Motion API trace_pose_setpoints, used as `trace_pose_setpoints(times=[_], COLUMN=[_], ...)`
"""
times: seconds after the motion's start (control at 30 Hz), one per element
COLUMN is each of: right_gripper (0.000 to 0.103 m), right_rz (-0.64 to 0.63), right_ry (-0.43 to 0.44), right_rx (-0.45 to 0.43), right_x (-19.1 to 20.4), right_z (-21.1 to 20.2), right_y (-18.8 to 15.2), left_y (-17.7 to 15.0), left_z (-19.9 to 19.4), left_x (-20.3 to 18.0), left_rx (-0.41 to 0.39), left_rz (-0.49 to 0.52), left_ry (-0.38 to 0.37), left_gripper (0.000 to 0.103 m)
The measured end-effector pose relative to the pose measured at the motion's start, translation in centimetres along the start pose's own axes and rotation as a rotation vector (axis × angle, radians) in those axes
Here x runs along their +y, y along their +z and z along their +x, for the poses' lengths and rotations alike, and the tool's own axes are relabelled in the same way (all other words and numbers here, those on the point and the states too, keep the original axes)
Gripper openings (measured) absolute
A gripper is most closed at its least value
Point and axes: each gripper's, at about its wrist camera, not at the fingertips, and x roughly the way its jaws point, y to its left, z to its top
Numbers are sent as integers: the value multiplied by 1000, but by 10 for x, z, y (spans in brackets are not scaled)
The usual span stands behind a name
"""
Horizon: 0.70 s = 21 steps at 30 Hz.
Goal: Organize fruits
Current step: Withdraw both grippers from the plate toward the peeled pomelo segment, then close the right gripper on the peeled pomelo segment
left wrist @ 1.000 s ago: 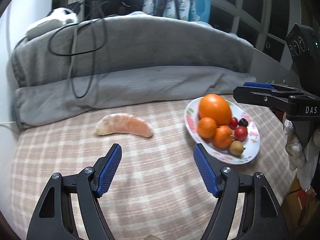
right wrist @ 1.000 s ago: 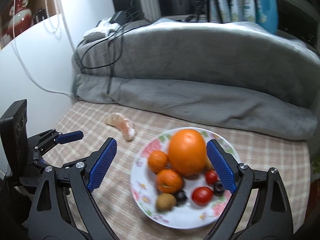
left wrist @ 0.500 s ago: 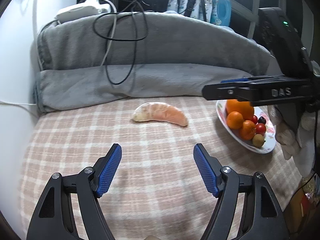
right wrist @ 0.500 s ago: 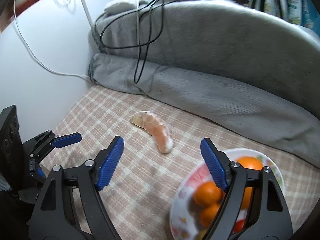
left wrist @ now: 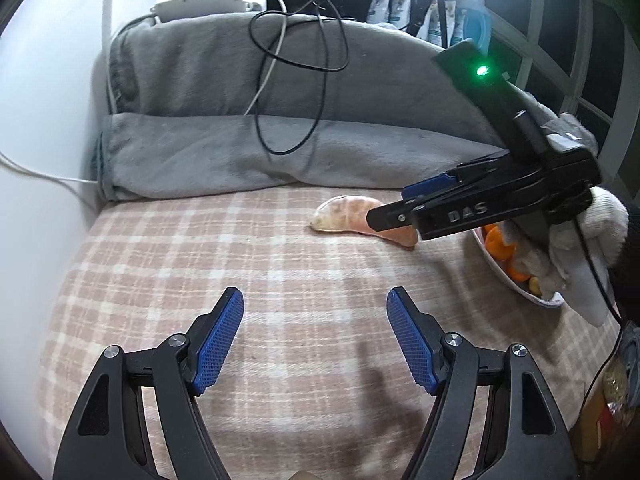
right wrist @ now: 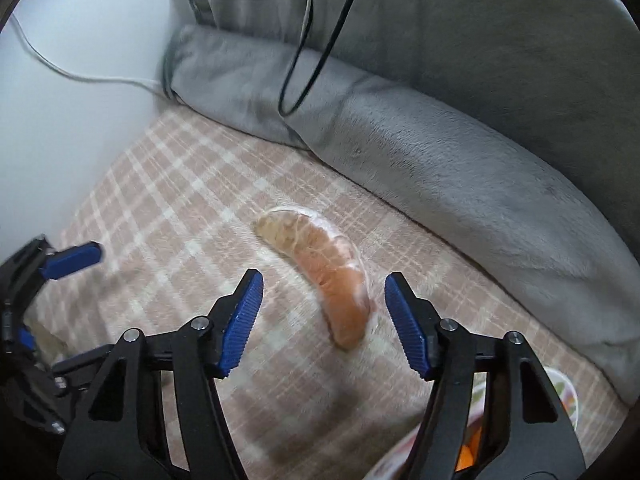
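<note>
A large peeled citrus segment (right wrist: 320, 272) lies on the pink checked cloth (right wrist: 172, 208); it also shows in the left wrist view (left wrist: 344, 220). My right gripper (right wrist: 324, 320) is open, low over the cloth, with the segment's near end between its blue pads. In the left wrist view the right gripper (left wrist: 394, 206) reaches in from the right, over the segment. My left gripper (left wrist: 316, 340) is open and empty, nearer the front of the cloth. The floral fruit plate (left wrist: 516, 284) with oranges is mostly hidden behind the right hand; its rim shows in the right wrist view (right wrist: 568, 396).
A rolled grey blanket (left wrist: 240, 152) runs along the back of the cloth, with black and white cables (left wrist: 296, 80) draped over it. A white wall (left wrist: 40, 140) borders the left side. The left gripper shows at the right wrist view's left edge (right wrist: 52, 276).
My right gripper has moved left and down from over the plate to the segment, which now lies between its open pads. The left gripper view has swung left, away from the plate.
</note>
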Motion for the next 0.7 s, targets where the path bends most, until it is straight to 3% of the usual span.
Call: trace_pose_setpoints(times=[0.3,0.5,0.7], right_gripper=[66,66,48], right_rz=[-61,-62,-74], right_ry=[-2,-6,-25], right_rx=[82,86,78], right_x=[7,5,9], right_z=[35,45,47], right_y=[13,20,26], left_y=[-1,-3,-3], left_z=[-1,-2,-2], left_x=[9,13,12], left_rx=[-1,-1,0], left_rz=[-22,-37,-40], left_ry=[10,13,16], left_gripper=[74,74,74])
